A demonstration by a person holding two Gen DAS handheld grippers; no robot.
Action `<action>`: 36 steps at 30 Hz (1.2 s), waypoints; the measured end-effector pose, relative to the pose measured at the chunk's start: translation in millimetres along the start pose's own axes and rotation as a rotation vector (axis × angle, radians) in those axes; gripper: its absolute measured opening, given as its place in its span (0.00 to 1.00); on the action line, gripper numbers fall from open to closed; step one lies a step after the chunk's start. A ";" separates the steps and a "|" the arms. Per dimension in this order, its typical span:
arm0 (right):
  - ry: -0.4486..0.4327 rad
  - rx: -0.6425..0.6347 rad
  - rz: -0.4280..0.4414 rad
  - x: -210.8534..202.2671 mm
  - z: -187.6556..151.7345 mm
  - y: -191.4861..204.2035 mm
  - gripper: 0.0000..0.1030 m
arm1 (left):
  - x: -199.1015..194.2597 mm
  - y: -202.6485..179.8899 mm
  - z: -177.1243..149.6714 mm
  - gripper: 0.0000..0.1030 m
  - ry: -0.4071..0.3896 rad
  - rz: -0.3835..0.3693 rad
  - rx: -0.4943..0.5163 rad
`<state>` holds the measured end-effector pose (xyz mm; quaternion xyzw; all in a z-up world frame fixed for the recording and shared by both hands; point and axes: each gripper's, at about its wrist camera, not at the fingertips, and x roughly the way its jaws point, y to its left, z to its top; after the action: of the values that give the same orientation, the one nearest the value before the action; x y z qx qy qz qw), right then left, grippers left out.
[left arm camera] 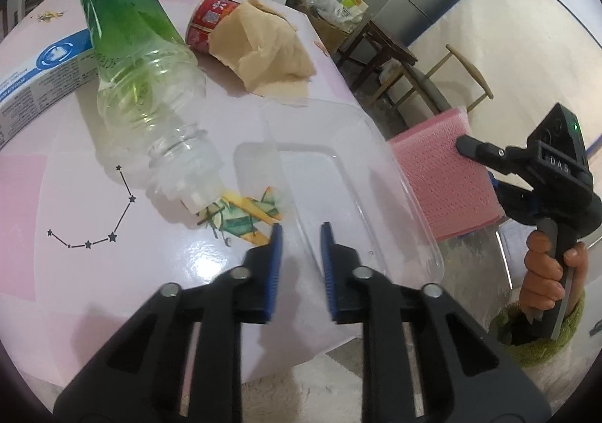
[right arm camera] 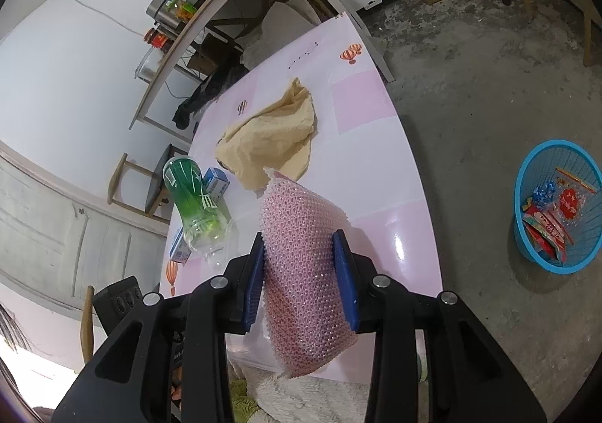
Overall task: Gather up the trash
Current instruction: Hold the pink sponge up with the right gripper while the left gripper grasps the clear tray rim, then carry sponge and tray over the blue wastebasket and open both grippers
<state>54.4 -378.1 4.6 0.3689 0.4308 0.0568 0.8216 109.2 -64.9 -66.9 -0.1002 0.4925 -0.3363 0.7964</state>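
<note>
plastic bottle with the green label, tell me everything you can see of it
The plastic bottle is clear, empty-looking, with a green label around its wide lower half and a barcode near the base. It lies on its side on the pink table, its uncapped neck pointing toward the clear tray, its body resting across a blue-and-white box.

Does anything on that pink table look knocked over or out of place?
Yes. The clear plastic bottle with a green label lies on its side, capless, on the pink table, partly across a blue-and-white carton. A crumpled tan paper wad leans against a tipped red can.
</note>
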 end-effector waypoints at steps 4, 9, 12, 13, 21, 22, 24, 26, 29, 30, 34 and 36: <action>-0.009 0.006 0.011 -4.3 1.8 -5.4 0.34 | -0.7 1.5 0.4 0.06 -0.015 0.021 -0.010; -0.033 0.010 0.025 -13.3 4.2 -9.9 0.34 | -6.5 -1.9 1.3 0.02 -0.044 0.042 -0.003; -0.052 0.011 0.031 -21.4 4.7 -13.7 0.34 | -9.8 -6.6 2.6 0.02 -0.056 0.051 0.005; -0.058 0.013 0.033 -23.7 5.2 -14.5 0.34 | -11.3 -8.7 2.8 0.02 -0.060 0.052 0.008; -0.161 0.044 0.023 -61.8 8.0 -35.5 0.34 | -22.2 -40.7 16.3 0.02 -0.106 0.036 0.086; -0.179 0.054 0.016 -68.7 8.7 -40.5 0.34 | -22.5 -46.8 19.1 0.02 -0.110 0.030 0.100; -0.217 0.073 -0.003 -82.3 8.8 -50.7 0.34 | -20.4 -62.7 27.0 0.02 -0.114 0.021 0.139; -0.269 0.092 -0.043 -100.1 7.1 -64.9 0.34 | -12.7 -81.9 36.9 0.02 -0.106 0.010 0.185; -0.326 0.131 -0.091 -119.7 3.8 -87.5 0.34 | 11.1 -114.7 54.8 0.02 -0.063 0.001 0.261; -0.347 0.153 -0.110 -127.4 1.9 -99.7 0.34 | 21.4 -124.8 61.4 0.02 -0.036 -0.007 0.279; -0.387 0.244 -0.165 -143.8 -1.2 -147.1 0.34 | 82.0 -170.8 85.7 0.02 0.122 -0.040 0.325; -0.396 0.286 -0.191 -147.8 -1.9 -171.4 0.34 | 119.2 -193.1 93.0 0.02 0.198 -0.020 0.351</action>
<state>-77.6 -561.5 -10.0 0.4430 0.2980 -0.1559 0.8311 138.5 -302.0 -11.5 0.0691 0.5014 -0.4330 0.7459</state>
